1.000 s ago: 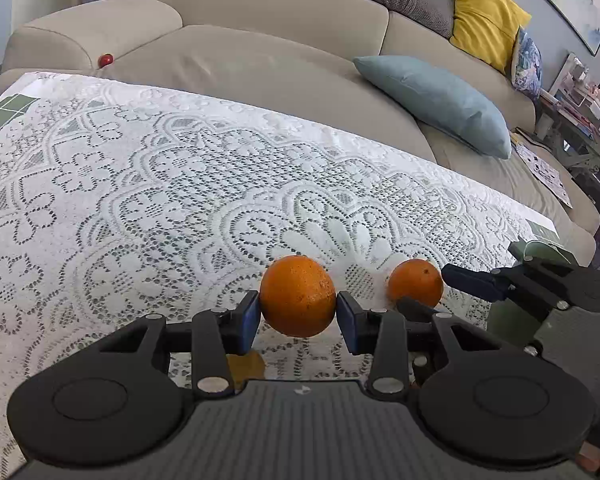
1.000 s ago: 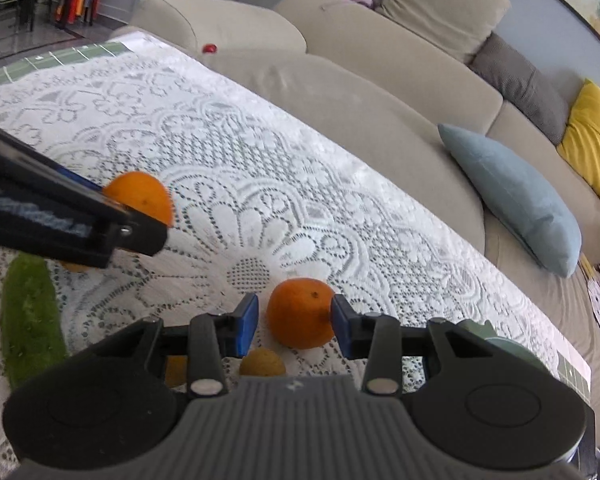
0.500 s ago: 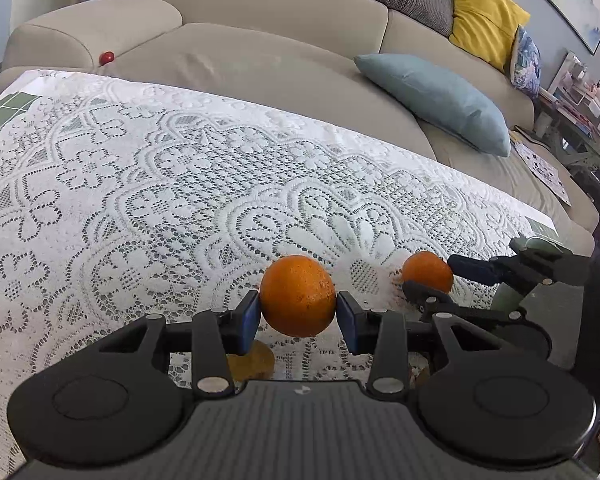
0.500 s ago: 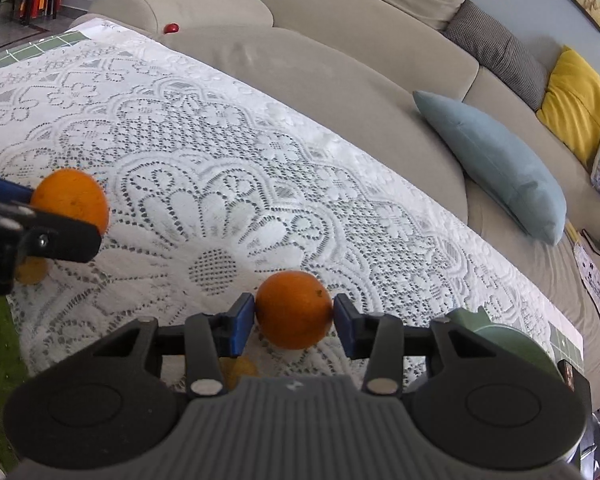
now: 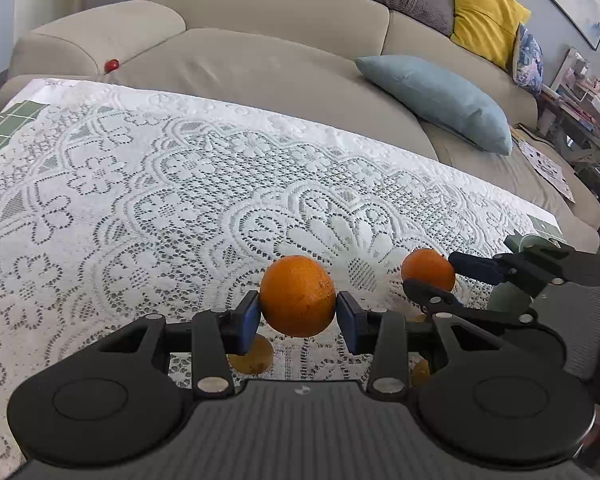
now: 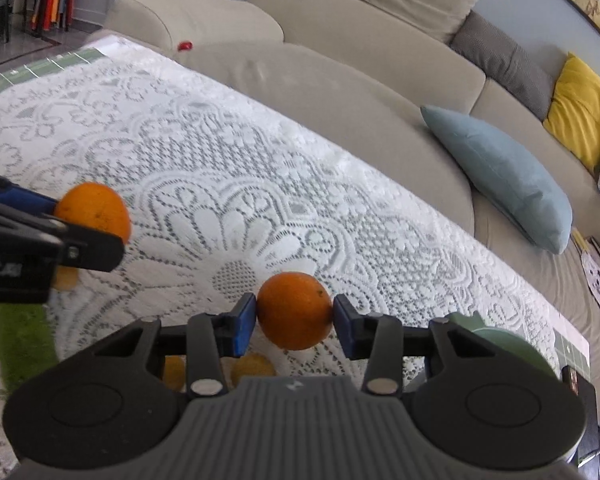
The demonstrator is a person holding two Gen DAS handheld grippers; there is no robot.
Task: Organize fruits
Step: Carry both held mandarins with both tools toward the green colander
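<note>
A round orange fruit with pitted skin (image 5: 297,296) sits between the blue pads of the left tongs (image 5: 297,316), both pads pressing its sides, so these tongs are clenched on it; it hangs clear above the white lace cloth (image 5: 140,200) that covers the surface. A second round orange fruit (image 6: 295,310) is gripped the same way by the right tongs (image 6: 295,326), blue pads tight against either side, also lifted off the cloth. In the left wrist view the second fruit shows to the right, held in the other black tool; in the right wrist view the first one shows at the far left.

Under the tongs, small yellow-brown round fruits (image 6: 253,365) lie on the lace. A green elongated thing (image 6: 24,344) rests at the lower left of the right wrist view, blurred. A pale green rounded vessel (image 6: 504,346) stands just behind the right tongs' right arm.

Beyond the surface runs a beige sofa (image 5: 260,68) carrying a light blue cushion (image 5: 440,96), a yellow cushion (image 5: 486,24) and a small red ball (image 5: 111,65).
</note>
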